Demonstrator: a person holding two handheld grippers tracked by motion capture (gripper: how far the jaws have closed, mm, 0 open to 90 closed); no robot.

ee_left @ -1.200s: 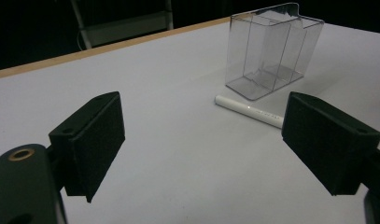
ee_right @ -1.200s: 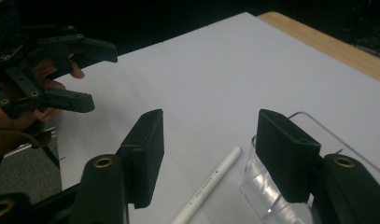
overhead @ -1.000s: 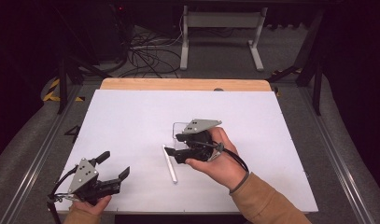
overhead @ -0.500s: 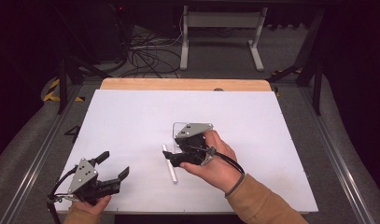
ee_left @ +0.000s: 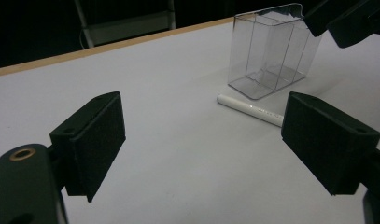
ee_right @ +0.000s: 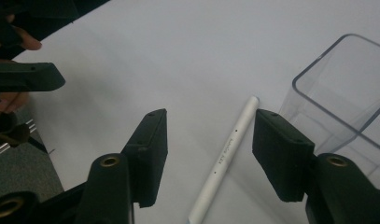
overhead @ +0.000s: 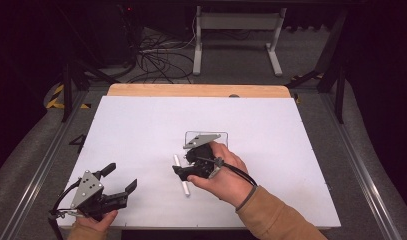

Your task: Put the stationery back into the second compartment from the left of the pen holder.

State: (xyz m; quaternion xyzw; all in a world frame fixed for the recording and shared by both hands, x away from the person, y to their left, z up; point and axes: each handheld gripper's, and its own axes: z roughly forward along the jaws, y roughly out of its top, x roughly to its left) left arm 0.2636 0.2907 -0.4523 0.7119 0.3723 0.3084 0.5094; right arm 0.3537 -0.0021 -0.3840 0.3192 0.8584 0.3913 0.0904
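A white pen (overhead: 181,176) lies on the white table (overhead: 291,150), just left of a clear plastic box (overhead: 217,136). My right gripper (overhead: 184,163) hovers over the pen, open. In the right gripper view the pen (ee_right: 228,150) runs lengthwise between the two jaws, nearer the right one, and the clear box (ee_right: 346,93) stands to the right. My left gripper (overhead: 120,178) rests open and empty near the table's front left. Its own view shows the pen (ee_left: 250,109), the box (ee_left: 271,46) behind it, and the right gripper (ee_left: 346,18) at top right.
A wooden strip (overhead: 196,90) borders the table's far edge. Metal rails (overhead: 51,155) run along both sides. Cables (overhead: 156,55) and a stand's legs lie on the floor beyond. The left gripper (ee_right: 24,77) and a hand appear at the left of the right gripper view.
My right gripper has moved left and toward the person, from over the clear box to over the pen. The left gripper has stayed put.
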